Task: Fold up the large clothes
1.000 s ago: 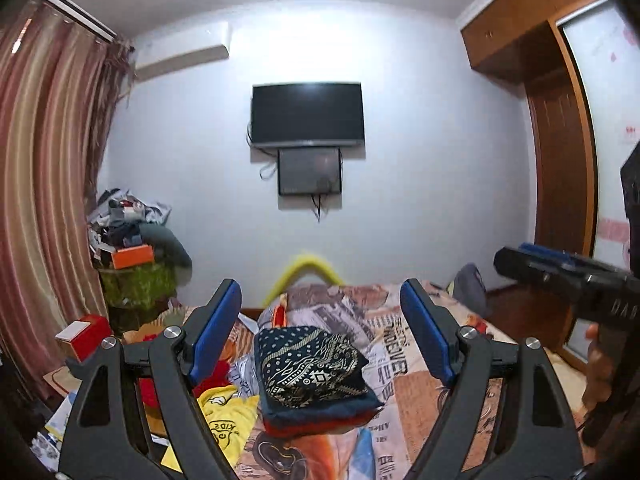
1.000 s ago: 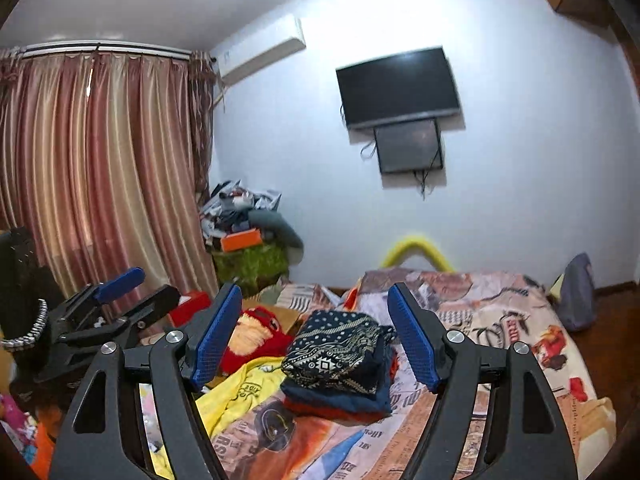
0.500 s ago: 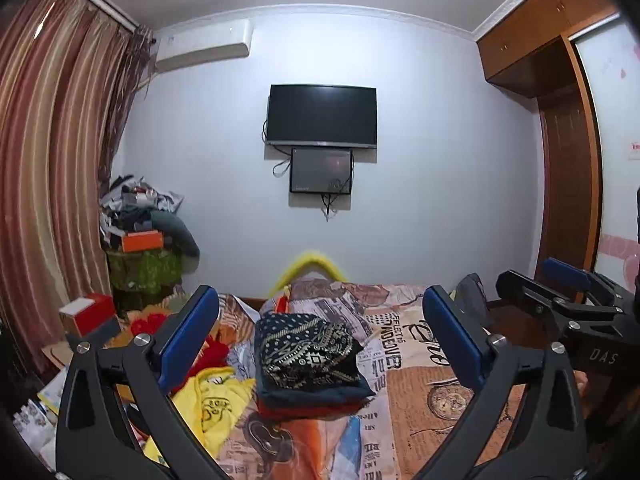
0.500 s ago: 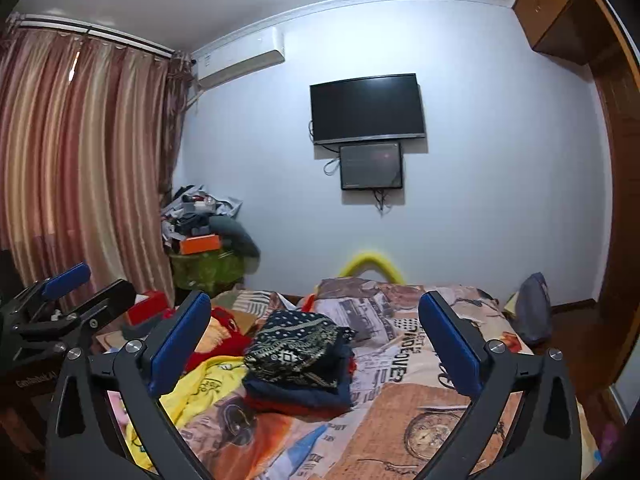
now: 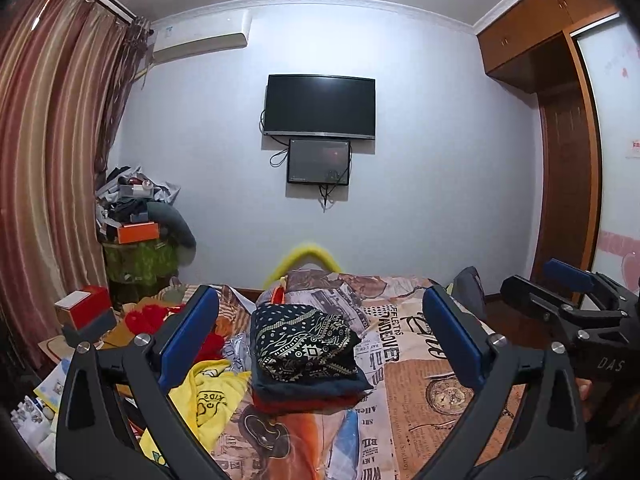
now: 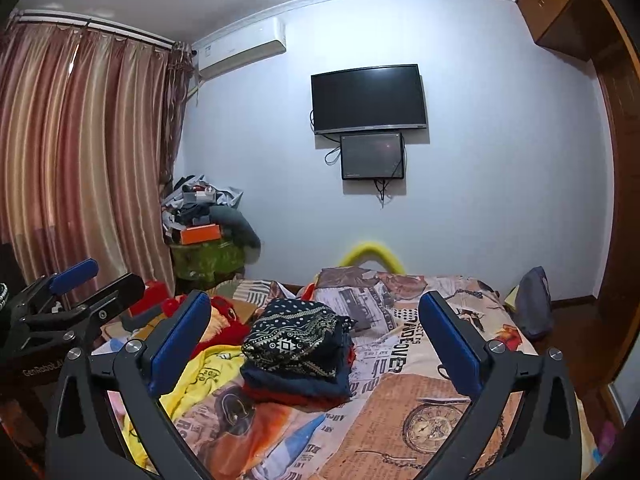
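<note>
Clothes are sitting in a neat folded stack [image 5: 308, 356] in the middle of the bed [image 5: 432, 396]. On top is lying a dark piece with a white and gold pattern [image 6: 294, 338]. Under it a dark blue piece [image 6: 296, 382] is showing, and under that a red one [image 5: 296, 402] is peeking out. A yellow shirt [image 5: 212, 396] is lying loose and crumpled just to the left of the stack, touching its edge. More red cloth [image 6: 224, 324] is lying behind the yellow shirt.

The left gripper [image 5: 320, 344] is hanging in the air above the bed, and its blue pads [image 5: 188, 336] are spread wide apart with nothing between them. The right gripper [image 6: 314, 344] is hanging in the air too, with its blue pads [image 6: 448, 344] spread wide and pinching nothing. Both are pointing at the stack, well apart from it. Each gripper is showing at the side of the other one's view.

The bed cover is looking like old newspaper with a clock picture on it. A black TV [image 5: 320, 106] is hanging on the far wall, with a smaller screen [image 5: 319, 161] just below it. Striped curtains [image 6: 80, 152] are hanging on the left. A pile of things [image 5: 140, 216] is sitting in the corner near the curtains.
</note>
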A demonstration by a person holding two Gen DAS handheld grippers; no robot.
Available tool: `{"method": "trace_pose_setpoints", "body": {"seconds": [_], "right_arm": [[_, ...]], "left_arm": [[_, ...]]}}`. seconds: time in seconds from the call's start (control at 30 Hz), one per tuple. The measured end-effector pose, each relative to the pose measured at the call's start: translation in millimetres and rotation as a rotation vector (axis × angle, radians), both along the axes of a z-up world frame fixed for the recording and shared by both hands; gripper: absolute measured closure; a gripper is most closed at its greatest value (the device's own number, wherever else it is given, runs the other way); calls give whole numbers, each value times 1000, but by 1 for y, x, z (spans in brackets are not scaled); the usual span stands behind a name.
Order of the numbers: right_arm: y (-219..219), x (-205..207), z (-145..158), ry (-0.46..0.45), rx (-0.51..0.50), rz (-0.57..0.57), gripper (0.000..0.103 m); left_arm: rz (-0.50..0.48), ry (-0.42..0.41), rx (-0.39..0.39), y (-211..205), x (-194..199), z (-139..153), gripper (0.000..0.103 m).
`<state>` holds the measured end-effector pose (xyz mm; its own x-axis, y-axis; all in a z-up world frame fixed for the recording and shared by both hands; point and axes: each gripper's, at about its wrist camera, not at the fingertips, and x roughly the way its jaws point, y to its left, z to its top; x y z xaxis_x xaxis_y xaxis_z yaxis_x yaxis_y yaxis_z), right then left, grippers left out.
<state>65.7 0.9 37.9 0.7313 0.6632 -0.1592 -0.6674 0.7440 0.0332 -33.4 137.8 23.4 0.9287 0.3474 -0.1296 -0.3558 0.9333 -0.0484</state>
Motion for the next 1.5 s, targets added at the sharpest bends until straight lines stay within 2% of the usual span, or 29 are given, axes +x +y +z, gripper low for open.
{"method": "trace_pose_setpoints", "body": {"seconds": [0.7, 1.5], "right_arm": [[1, 5, -5, 62, -14, 32, 0], [-2, 8, -6, 77, -9, 21, 0]], "left_arm": [[6, 22, -5, 1, 9, -4, 1], [4, 32, 0, 3, 11, -6, 1]]}}
